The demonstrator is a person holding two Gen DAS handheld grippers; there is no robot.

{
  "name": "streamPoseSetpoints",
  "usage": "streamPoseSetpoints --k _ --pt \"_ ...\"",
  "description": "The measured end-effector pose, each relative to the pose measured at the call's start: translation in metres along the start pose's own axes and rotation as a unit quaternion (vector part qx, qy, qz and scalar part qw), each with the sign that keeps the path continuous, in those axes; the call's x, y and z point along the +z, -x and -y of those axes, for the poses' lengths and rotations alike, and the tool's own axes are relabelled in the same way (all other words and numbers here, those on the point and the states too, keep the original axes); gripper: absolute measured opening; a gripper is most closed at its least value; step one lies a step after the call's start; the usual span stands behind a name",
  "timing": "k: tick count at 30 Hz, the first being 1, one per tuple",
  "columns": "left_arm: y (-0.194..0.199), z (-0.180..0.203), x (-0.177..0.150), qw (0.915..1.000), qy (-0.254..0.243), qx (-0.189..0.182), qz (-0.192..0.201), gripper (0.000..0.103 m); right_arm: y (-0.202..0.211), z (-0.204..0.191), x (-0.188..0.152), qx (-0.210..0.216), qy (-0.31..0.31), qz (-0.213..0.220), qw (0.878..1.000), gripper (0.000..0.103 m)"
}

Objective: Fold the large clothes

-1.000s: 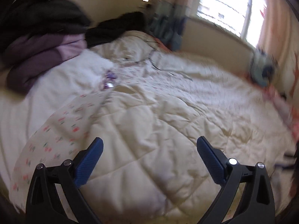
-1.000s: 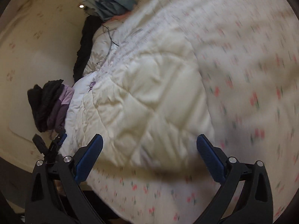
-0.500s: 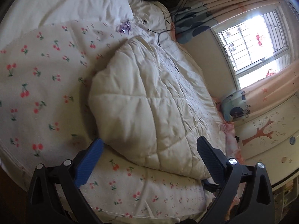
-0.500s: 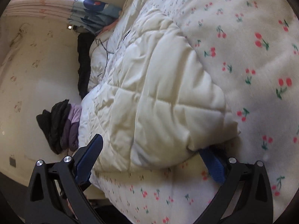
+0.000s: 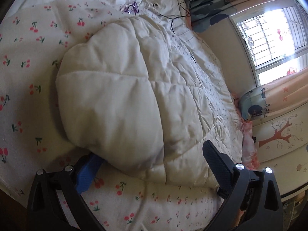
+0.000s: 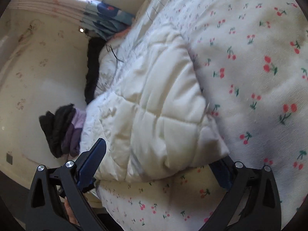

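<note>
cherry-print bed point(image 5: 28, 100), quilt point(image 5: 119, 96) between jaws (spread)

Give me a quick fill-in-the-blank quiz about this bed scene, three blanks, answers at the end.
The sheet under the cream quilted comforter is printed with red ______.
Both the left claw and the right claw are ______.
Beside the dark clothes against the wall lies a folded ______ garment.

Answers: cherries; open; purple

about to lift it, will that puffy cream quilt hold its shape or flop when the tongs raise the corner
The cream quilt will probably flop: it already bulges and creases. Its thick stitched padding suggests bulk, likely light for its size. The left tongs stand wide around one corner, so the rest should drag.
</note>
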State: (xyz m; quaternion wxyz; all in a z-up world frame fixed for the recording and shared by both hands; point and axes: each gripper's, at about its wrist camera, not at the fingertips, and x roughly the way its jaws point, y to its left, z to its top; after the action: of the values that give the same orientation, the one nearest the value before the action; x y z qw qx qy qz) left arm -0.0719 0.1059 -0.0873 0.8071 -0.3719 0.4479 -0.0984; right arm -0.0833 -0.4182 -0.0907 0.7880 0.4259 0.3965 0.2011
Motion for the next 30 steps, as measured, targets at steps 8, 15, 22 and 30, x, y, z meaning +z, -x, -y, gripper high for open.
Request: streamPoseSetpoints --k 8,15,22,30 --pt "-0.021 -0.009 0.013 0.9991 0.04 0.012 -0.007 0.096 -0.026 0.008 0.024 -0.006 -0.005 -0.055 0.998 0.097" --pt "-0.025 -0.001 0.017 0.9994 0.012 0.031 0.002 0.081 -0.031 0.018 0.042 0.029 -0.048 -0.056 0.997 0.07" --pt "-0.013 -0.003 0.015 0.9995 -0.005 0.025 0.016 0.052 -0.019 -0.005 0.043 -0.012 0.03 -0.05 0.998 0.029" --pt "0.015 0.047 -0.007 0.9923 -0.094 -0.069 0.043 0.04 0.084 -0.071 0.024 0.032 0.118 0.02 0.992 0.023"
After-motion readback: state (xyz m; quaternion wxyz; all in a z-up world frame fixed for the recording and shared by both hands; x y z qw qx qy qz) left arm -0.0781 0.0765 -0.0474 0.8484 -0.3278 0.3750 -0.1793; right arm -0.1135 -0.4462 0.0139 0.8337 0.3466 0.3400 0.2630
